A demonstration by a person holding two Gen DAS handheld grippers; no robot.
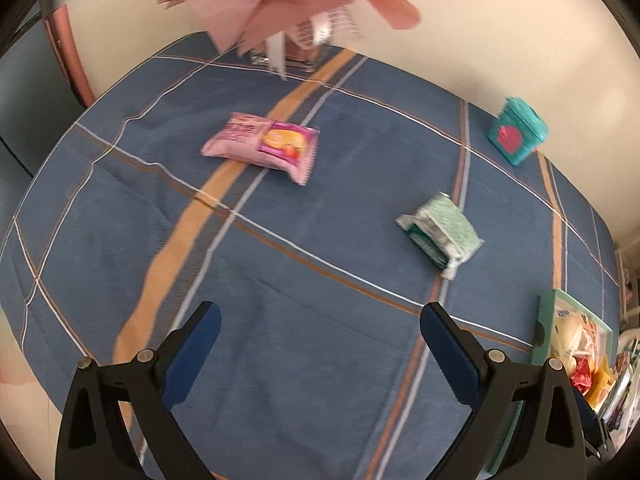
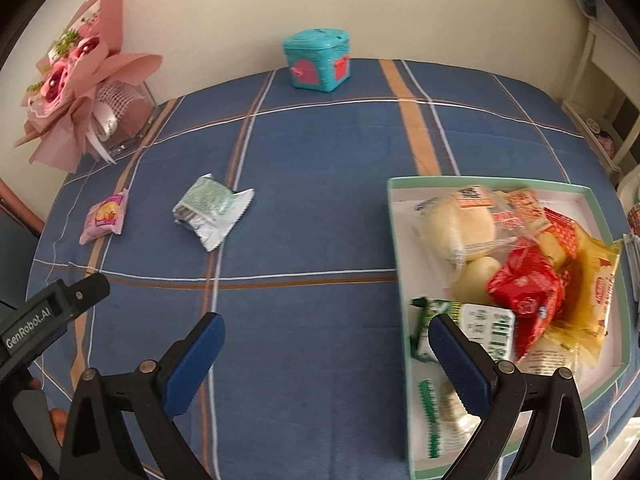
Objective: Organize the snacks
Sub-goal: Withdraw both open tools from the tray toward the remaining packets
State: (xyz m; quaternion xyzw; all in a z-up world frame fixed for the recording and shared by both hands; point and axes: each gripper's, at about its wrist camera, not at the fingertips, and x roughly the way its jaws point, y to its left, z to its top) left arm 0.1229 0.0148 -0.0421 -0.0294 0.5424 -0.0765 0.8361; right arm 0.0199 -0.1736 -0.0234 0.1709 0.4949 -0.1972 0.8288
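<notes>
- Blue plaid tablecloth (image 2: 320, 152) covers the whole table, with orange and white stripes crossing it.
- Left gripper (image 1: 320, 320) hangs over bare cloth, angled down at the table, jaws spread wide with nothing between the blue pads. It's also in the right wrist view as a dark body at the lower left edge (image 2: 52, 312), with a bit of a hand behind it.
- Right gripper (image 2: 326, 330) is pretty much the same deal: tilted down toward the table, jaws wide apart, empty. Its right finger sits over the near left corner of the tray (image 2: 400, 240), the left finger over plain cloth.
- The tray is a pale green-rimmed box on the right side of the table, already stuffed with snacks: pale buns in clear wrap (image 2: 456, 224), a red packet (image 2: 524, 292), yellow and orange ones, and a green-and-white packet (image 2: 484, 332) near the front.
- Two snacks are loose on the cloth, well apart from the tray: a pink packet (image 1: 262, 146) lying on an orange stripe, and a green-and-silver packet (image 1: 440, 230) between it and the tray.
- Teal box (image 2: 318, 60) with pink decorations sits at the far edge by the wall.
- Pink paper bouquet (image 2: 76, 92) is in the far left corner, leaning over a clear case.
</notes>
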